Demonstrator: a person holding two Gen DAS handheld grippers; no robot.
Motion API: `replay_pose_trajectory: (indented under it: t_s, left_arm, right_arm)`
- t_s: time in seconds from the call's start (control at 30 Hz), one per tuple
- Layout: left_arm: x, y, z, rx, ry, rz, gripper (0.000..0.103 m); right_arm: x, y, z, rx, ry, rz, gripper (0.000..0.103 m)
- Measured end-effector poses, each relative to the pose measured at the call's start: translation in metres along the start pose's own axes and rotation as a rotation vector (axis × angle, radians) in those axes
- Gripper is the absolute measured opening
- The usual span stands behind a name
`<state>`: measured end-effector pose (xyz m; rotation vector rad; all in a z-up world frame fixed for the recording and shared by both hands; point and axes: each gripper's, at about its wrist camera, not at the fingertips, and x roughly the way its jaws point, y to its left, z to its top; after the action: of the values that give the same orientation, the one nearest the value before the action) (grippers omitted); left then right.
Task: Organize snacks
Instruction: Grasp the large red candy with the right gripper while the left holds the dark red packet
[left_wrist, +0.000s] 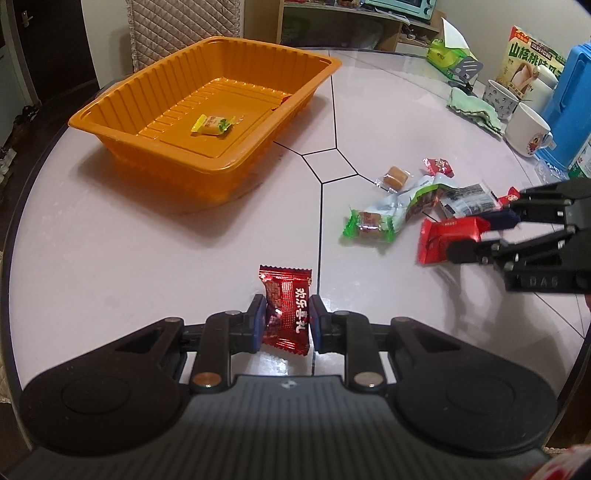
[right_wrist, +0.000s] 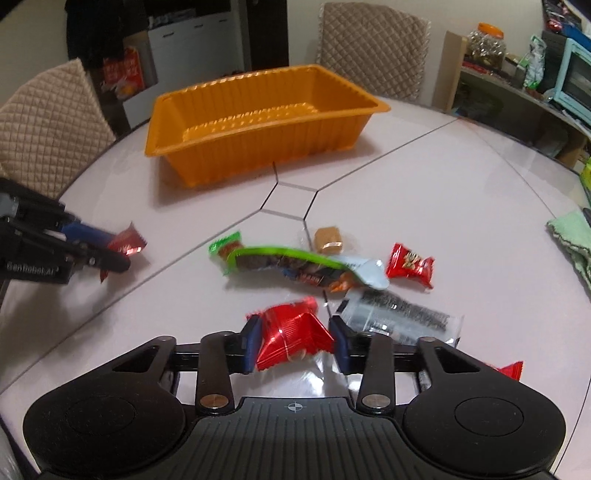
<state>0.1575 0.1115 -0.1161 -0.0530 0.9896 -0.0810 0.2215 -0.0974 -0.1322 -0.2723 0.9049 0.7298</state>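
The left gripper clenched a dark red candy with white lettering, its foil crinkled, held low over the table. The right gripper gripped a bright red wrapper, puckered between the blue pads. The other snacks lay in a loose heap near the right gripper: a green-ended bar, a long green-and-white pack, a brown caramel, a small red sweet and a clear black-printed packet. The orange tray stood well apart, with one yellow candy on its floor. The pale glossy table carried dark seam lines. Mugs, a green cloth and a box stood at its far edge; quilted chairs stood behind.
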Motion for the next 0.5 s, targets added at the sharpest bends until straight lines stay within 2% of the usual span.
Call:
replay_pose_trajectory:
  t_s: [0.1, 0.23, 0.5]
  left_arm:
    - [-0.001, 0.000, 0.000, 0.002, -0.003, -0.002, 0.022]
    - [-0.005, -0.001, 0.000, 0.003, -0.010, -0.005, 0.022]
    - [-0.013, -0.001, 0.000, -0.004, -0.028, -0.004, 0.022]
  right_arm:
    - [0.001, 0.007, -0.004, -0.024, 0.013, -0.026, 0.036]
    - [-0.002, 0.007, -0.010, 0.041, 0.002, -0.016, 0.028]
    - [-0.017, 0.004, -0.013, 0.112, -0.041, -0.018, 0.026]
